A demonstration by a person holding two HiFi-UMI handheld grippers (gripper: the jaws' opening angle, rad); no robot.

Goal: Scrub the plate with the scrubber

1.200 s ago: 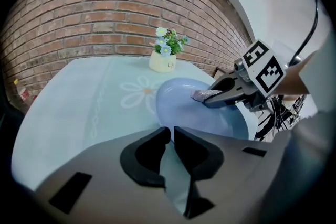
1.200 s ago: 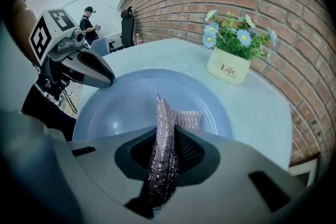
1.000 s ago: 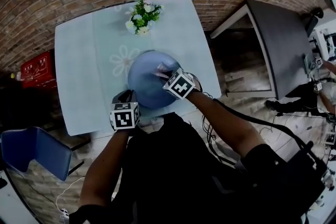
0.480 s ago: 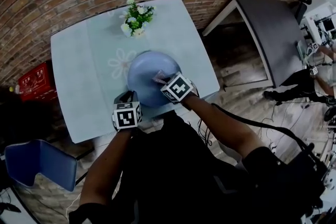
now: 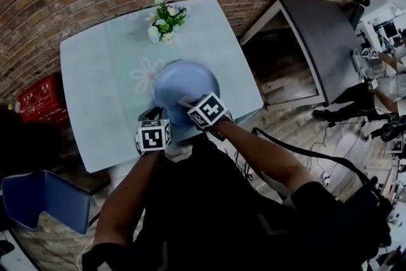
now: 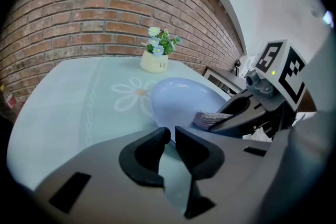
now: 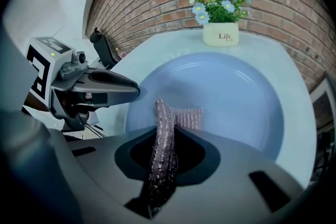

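A light blue plate [image 5: 186, 82] lies on the pale tablecloth, near the table's front edge. My right gripper [image 7: 164, 139] is shut on a grey, ribbed scrubber [image 7: 163, 152], whose free end rests on the plate [image 7: 231, 97] at its near left part. The left gripper view shows the scrubber [image 6: 210, 119] lying on the plate [image 6: 178, 99]. My left gripper [image 6: 172, 135] has its jaws nearly together with nothing between them, and its tips are at the plate's near left rim. The head view shows both marker cubes, left [image 5: 153, 135] and right [image 5: 208, 111].
A white pot of flowers [image 5: 163, 23] stands at the table's far side, near the brick wall. The table [image 5: 89, 85] ends just behind both grippers. A blue chair [image 5: 44, 200] and a red crate [image 5: 39, 98] are to the left, and a dark desk [image 5: 317, 35] is to the right.
My right gripper has dragged the scrubber across the plate toward its near left rim. The left gripper has stayed at the rim.
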